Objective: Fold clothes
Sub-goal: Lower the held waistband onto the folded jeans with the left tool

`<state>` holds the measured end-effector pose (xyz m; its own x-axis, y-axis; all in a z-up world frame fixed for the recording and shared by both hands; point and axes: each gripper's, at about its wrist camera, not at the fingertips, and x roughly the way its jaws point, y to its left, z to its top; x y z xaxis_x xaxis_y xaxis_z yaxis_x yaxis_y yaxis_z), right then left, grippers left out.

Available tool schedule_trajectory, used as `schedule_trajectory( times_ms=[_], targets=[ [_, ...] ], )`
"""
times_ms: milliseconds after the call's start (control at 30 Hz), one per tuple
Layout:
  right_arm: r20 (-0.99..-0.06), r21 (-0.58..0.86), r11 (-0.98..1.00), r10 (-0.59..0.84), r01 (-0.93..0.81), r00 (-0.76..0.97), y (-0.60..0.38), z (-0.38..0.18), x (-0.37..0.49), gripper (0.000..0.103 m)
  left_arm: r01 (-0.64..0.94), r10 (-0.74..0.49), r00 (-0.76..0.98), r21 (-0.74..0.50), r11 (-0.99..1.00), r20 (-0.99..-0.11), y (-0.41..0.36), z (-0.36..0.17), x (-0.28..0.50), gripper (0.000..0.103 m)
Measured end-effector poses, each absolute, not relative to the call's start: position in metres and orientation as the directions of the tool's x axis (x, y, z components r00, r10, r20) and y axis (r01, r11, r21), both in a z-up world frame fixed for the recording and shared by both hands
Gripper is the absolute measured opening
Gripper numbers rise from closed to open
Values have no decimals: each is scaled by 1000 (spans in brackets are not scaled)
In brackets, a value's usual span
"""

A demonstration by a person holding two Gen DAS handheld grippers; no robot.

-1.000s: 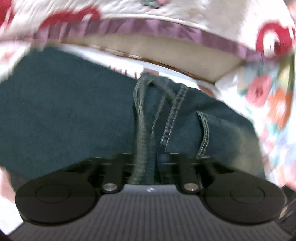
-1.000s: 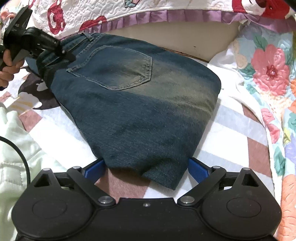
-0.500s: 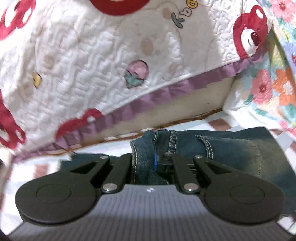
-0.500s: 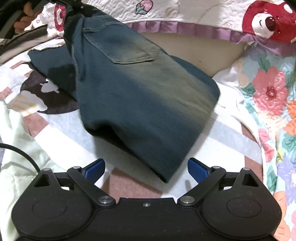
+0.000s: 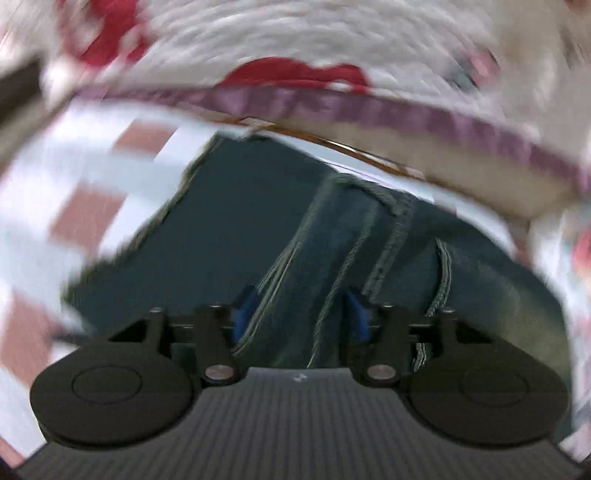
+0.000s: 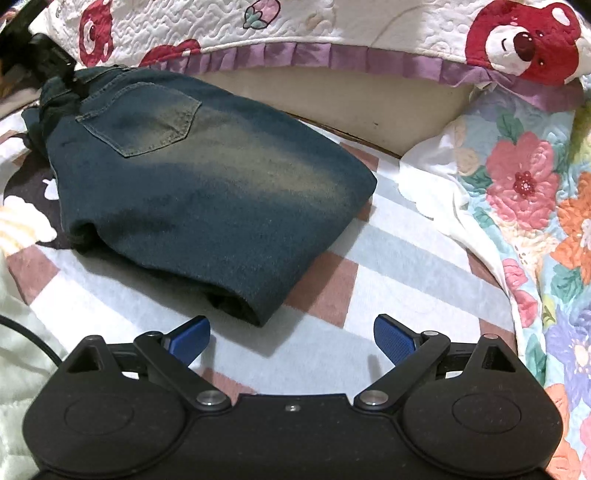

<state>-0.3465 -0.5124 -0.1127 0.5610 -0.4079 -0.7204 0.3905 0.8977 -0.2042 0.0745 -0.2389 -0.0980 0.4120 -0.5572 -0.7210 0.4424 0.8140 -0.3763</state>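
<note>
Left tongs (image 5: 301,310) just parting, jeans waistband (image 5: 332,266) between pads.

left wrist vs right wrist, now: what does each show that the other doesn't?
Left wrist only: the seams of the jeans close up between the blue pads of the left gripper, whose jaws have just been opening; the pads look clear of the denim.
Right wrist only: the back pocket, the whole fold, the open, empty right gripper, and the floral quilt.
Both: the jeans, the checked sheet, the bear blanket.
</note>
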Motion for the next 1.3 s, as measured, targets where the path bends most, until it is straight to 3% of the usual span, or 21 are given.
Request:
schedule_trajectory(
  times_ms=[133,233,400,467,533,600,633,667,700,800,900,967,1100,1200,1233,1300],
  targets=[
    [-738,-204,897,-403,391,541,-515,-115,-342,97,303,-615,456,-538,787,-643,-195,-105,67,60],
    [-736,-201,896,-405,396,543,-513,-113,-342,97,308,-626,450,-547,778,-637,-185,-106,54,61],
    [-651,-179,908,-398,380,646,-503,-90,-349,97,383,-678,379,-560,735,-630,-193,-106,36,70],
    [-648,-171,916,-381,362,659,-499,-88,-347,97,408,-696,339,-568,715,-633,-205,-114,37,77],
    [-658,-168,924,-364,343,659,-495,-93,-344,97,408,-676,333,-546,732,-657,-217,-123,40,77],
    [-664,-166,929,-353,331,659,-494,-96,-344,97,378,-663,353,-548,746,-660,-223,-129,45,71],
    [-666,-164,931,-348,325,660,-493,-98,-344,97,360,-670,363,-566,742,-648,-223,-129,47,52],
    [-668,-163,933,-343,320,660,-493,-99,-344,97,342,-677,372,-584,736,-635,-224,-129,48,39],
    [-666,-156,934,-341,322,663,-493,-100,-344,97,343,-675,380,-581,738,-632,-225,-128,48,37],
    [-657,-131,931,-339,341,674,-495,-99,-346,97,379,-635,400,-511,771,-661,-234,-124,43,36],
    [-655,-121,929,-339,349,675,-497,-99,-347,97,356,-570,434,-448,820,-698,-239,-123,37,48],
    [-654,-121,930,-338,348,677,-497,-99,-347,97,327,-604,412,-508,797,-682,-238,-128,38,58],
    [-655,-124,933,-332,338,679,-496,-100,-345,97,242,-694,360,-655,715,-624,-236,-141,51,60],
    [-656,-126,936,-326,328,680,-495,-103,-345,97,262,-679,372,-630,731,-633,-246,-137,57,50],
    [-656,-123,937,-323,326,682,-496,-105,-345,97,320,-650,395,-566,760,-650,-255,-132,52,38],
    [-656,-117,939,-318,324,684,-497,-107,-346,97,450,-575,461,-381,808,-676,-275,-121,38,32]
  ],
)
